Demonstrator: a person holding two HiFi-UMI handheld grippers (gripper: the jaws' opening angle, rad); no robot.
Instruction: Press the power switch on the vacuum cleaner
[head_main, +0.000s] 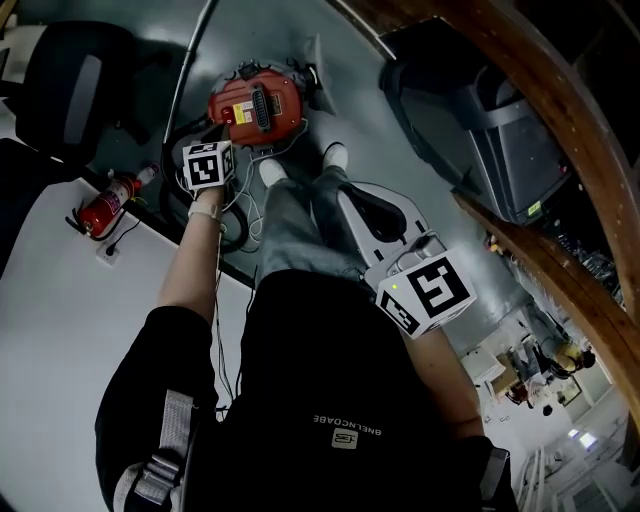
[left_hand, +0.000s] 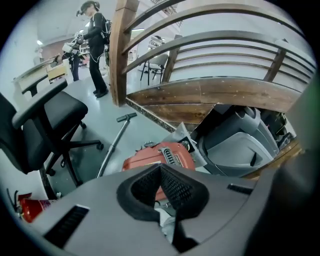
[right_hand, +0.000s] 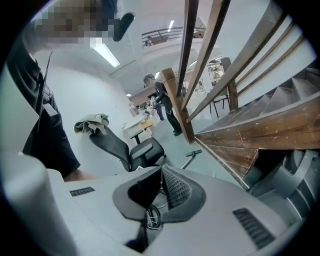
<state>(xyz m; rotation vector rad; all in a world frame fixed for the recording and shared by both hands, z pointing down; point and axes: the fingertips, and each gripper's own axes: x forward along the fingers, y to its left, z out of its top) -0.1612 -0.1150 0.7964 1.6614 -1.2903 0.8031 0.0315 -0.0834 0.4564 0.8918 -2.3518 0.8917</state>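
Note:
The red vacuum cleaner (head_main: 258, 108) lies on the grey floor ahead of the person's shoes, with a black ribbed panel on top. It also shows in the left gripper view, where the vacuum cleaner (left_hand: 161, 155) sits just beyond the jaw tips. My left gripper (left_hand: 161, 169) is shut with nothing between its pads, and hovers a little short of the vacuum's near left side. Its marker cube (head_main: 207, 165) hides the jaws from the head. My right gripper (right_hand: 160, 170) is shut and empty. It is held back by the person's hip, under its marker cube (head_main: 425, 295), far from the vacuum.
The vacuum's metal wand (head_main: 193, 55) runs away across the floor. A black office chair (head_main: 70, 90) stands at far left. A red fire extinguisher (head_main: 103, 207) lies by the white wall edge. A grey bin (head_main: 500, 140) sits under the wooden staircase (head_main: 560, 120) at right.

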